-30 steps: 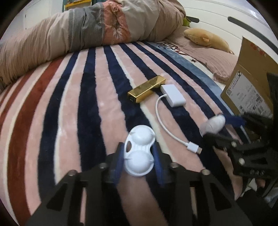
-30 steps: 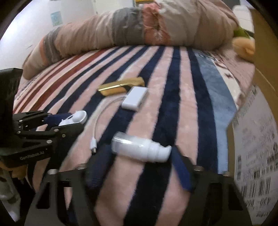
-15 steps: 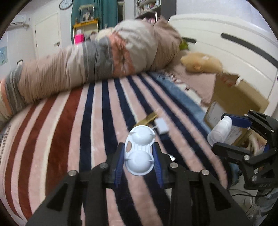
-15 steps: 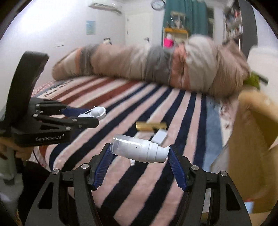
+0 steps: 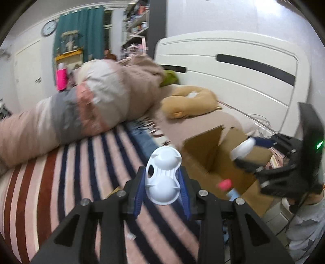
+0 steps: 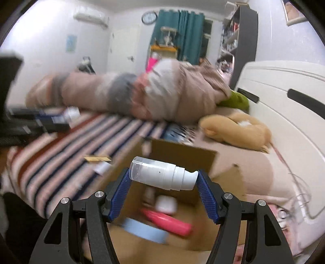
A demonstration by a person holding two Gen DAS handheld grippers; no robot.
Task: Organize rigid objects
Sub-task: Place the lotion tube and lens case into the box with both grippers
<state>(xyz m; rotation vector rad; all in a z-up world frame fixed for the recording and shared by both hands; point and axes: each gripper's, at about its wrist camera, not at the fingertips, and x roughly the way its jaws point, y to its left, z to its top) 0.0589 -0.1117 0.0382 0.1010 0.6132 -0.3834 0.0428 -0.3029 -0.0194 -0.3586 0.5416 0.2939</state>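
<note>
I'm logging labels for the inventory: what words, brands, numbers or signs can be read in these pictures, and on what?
None can be read.
Round wall clock: face too small and blurred for numerals.
Blue poster on the wall: blurred.
White pump bottle in the right gripper: no print shows.
White two-cup plastic case in the left gripper: plain.
Brown cardboard box: no legible label.

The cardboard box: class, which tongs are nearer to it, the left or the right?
Right. The right tongs hold the pump bottle above the open cardboard box; the left tongs, gripping the white case, are over the striped blanket.
</note>
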